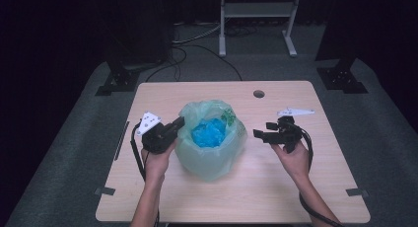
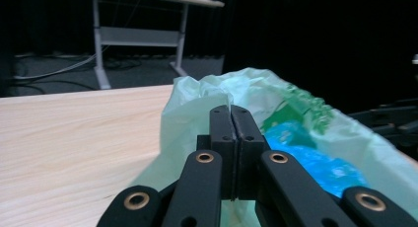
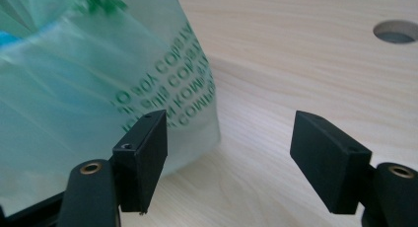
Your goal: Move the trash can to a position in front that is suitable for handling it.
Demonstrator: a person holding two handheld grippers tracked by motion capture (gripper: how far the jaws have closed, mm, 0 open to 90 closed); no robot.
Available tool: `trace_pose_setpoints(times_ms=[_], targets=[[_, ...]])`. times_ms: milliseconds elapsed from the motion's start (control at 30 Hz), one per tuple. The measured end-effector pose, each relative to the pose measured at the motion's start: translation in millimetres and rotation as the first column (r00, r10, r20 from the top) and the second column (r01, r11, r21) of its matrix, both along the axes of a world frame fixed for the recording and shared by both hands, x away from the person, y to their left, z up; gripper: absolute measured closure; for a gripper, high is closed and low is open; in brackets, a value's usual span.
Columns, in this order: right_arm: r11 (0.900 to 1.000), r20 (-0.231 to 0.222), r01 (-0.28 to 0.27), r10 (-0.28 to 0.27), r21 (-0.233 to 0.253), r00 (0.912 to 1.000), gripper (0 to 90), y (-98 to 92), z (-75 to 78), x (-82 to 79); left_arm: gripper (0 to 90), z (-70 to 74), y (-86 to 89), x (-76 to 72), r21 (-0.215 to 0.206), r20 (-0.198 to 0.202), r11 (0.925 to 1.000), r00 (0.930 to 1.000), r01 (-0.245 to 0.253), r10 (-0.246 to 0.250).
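1. Your pale green translucent plastic bag point(image 1: 211, 148) stands upright in the middle of the light wooden table point(image 1: 276, 197), mouth open, with a crumpled bright blue plastic lump point(image 1: 209, 133) sitting inside it.
2. Your left gripper point(image 1: 178, 122) is right at the bag's left rim. From the high view its black jaws reach the edge of the film.
3. In the left gripper view, your jaws are pressed flat together, no gap between them, with the bag's rim point(image 2: 217, 91) rising just beyond the tips. Whether a fold of film is pinched between them, I cannot tell.
4. Your right gripper point(image 1: 260, 134) hovers just off the bag's right side, near but apart from it.
5. In the right gripper view, your jaws stand wide apart with bare tabletop between them. The bag point(image 3: 74, 103), with its green printed lettering point(image 3: 172, 89), lies beside the left jaw and behind it, outside the gap.
6. A round hole in the tabletop point(image 1: 259, 94) sits beyond the bag, toward the far edge.
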State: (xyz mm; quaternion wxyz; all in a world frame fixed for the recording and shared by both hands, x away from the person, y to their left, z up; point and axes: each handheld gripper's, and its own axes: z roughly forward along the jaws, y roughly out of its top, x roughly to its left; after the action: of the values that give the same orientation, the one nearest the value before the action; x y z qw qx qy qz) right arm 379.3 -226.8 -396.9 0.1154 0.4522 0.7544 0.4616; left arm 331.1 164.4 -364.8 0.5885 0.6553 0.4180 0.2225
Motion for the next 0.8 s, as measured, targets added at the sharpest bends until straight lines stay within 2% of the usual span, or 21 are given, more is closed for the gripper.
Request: trace_pose_setpoints(times_ms=[133, 167, 267, 467, 600, 767, 800], targets=[[1.000, 0.015, -0.017, 0.017, 0.017, 0.9998, 29.6, 7.1, 12.2, 1.3, 89.6, -1.8, -0.8, -2.2, -0.040, 0.004, 0.9989, 0.9996, 0.027, -0.027], [0.999, 0.026, -0.029, 0.029, 0.024, 0.9993, 29.6, 14.0, 21.3, 2.3, 89.6, -2.7, -0.6, -2.6, -0.049, 0.006, 0.9981, 0.9993, 0.037, -0.037], [0.998, 0.043, -0.056, 0.055, 0.029, 0.9976, 29.6, 28.1, 34.2, 4.5, 89.6, -5.8, 0.2, -4.8, -0.087, 0.008, 0.9939, 0.9977, 0.068, -0.068], [0.995, 0.065, -0.097, 0.095, 0.032, 0.9934, 29.8, 55.1, 50.8, 10.4, 89.6, -2.6, 5.1, -7.2, -0.103, 0.019, 0.9911, 0.9964, 0.084, -0.082], [0.995, 0.058, -0.101, 0.102, -0.011, 0.9931, 30.9, 78.1, 57.1, 18.4, 89.7, -2.3, 7.5, -9.1, -0.118, 0.023, 0.9886, 0.9955, 0.094, -0.092], [0.995, 0.055, -0.085, 0.088, -0.053, 0.9946, 34.4, 89.9, 55.4, 23.3, 89.7, -2.9, 8.5, -9.7, -0.136, 0.024, 0.9848, 0.9941, 0.108, -0.106], [0.995, 0.049, -0.073, 0.076, -0.075, 0.9959, 36.8, 94.6, 52.1, 25.7, 89.7, -2.9, 8.3, -9.8, -0.134, 0.025, 0.9844, 0.9935, 0.114, -0.111]])
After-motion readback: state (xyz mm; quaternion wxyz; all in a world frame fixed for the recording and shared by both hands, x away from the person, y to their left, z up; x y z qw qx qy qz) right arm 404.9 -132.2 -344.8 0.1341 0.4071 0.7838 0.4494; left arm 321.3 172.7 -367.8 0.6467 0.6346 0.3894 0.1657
